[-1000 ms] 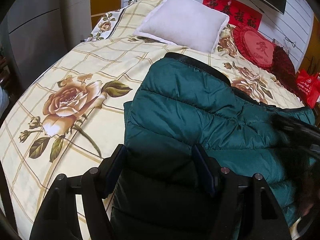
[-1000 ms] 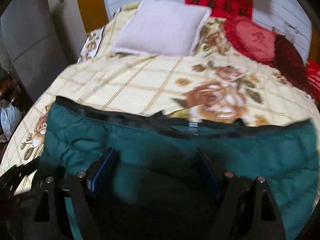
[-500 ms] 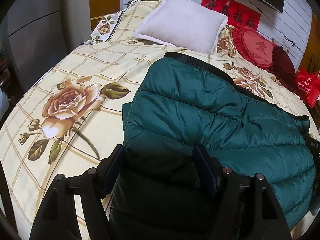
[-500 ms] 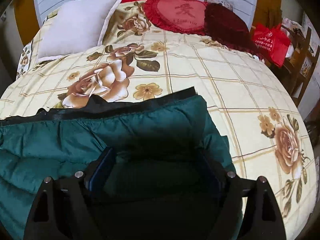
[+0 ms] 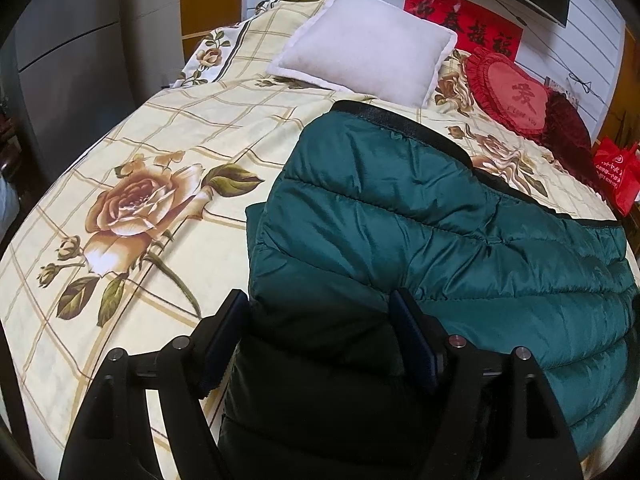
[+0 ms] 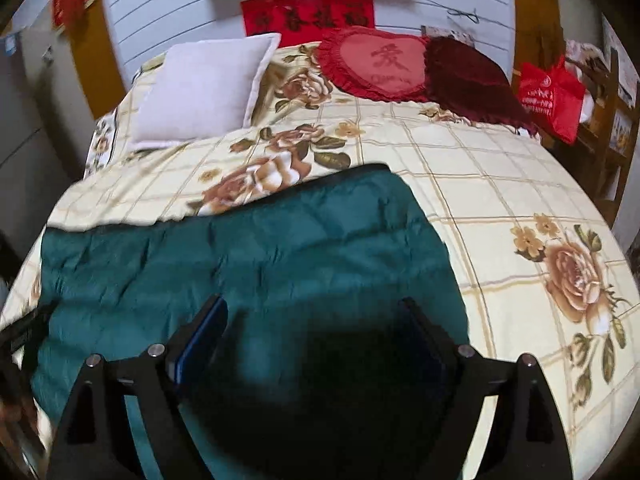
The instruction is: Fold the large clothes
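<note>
A dark green quilted puffer jacket (image 5: 420, 232) lies folded on the floral bedspread (image 5: 152, 184), its black edge toward the pillows. My left gripper (image 5: 320, 312) is open above the jacket's near left end, holding nothing. In the right wrist view the jacket (image 6: 260, 248) spreads from the middle to the left. My right gripper (image 6: 316, 316) is open above its near right part, holding nothing.
A white pillow (image 5: 368, 44), a red heart cushion (image 5: 512, 92) and a dark red cushion (image 6: 472, 80) lie at the head of the bed. A red bag (image 6: 552, 96) stands off the bed's right side. Grey cabinets (image 5: 68, 60) stand to the left.
My right gripper has swung from the jacket's left part to its right end and drawn back, so more of the bed shows. The left gripper has barely moved.
</note>
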Demonstrator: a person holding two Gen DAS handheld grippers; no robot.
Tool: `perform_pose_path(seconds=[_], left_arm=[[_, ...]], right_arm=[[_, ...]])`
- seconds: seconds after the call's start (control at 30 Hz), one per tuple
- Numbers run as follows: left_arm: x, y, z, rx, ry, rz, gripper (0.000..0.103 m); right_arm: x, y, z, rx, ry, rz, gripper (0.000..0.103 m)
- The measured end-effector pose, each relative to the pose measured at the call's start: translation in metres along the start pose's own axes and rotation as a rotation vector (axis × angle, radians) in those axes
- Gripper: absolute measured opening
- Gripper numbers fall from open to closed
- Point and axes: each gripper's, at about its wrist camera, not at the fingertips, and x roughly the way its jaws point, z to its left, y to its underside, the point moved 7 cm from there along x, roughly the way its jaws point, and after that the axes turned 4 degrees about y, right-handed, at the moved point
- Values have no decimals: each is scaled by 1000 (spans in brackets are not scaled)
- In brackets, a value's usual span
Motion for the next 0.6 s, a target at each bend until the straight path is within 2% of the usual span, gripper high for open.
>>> perform_pose_path(seconds=[0.13, 0.27, 0.37, 0.53, 0.6], left_arm=[[0, 0, 0, 6, -4, -4, 83], [0, 0, 0, 10, -9, -10, 83], [0, 0, -1, 10, -7, -9, 83], [0, 0, -1, 9, -7, -10, 83], [-1, 1, -1, 6, -9, -15, 83]], right_arm=[[18, 19, -10, -8, 63, 44, 92], [33, 22, -16, 42, 54, 74, 99], [23, 20, -18, 44, 51, 76, 99], [-19, 29, -28, 115, 12, -2, 99], [-20, 37, -30, 116, 9, 11, 99]])
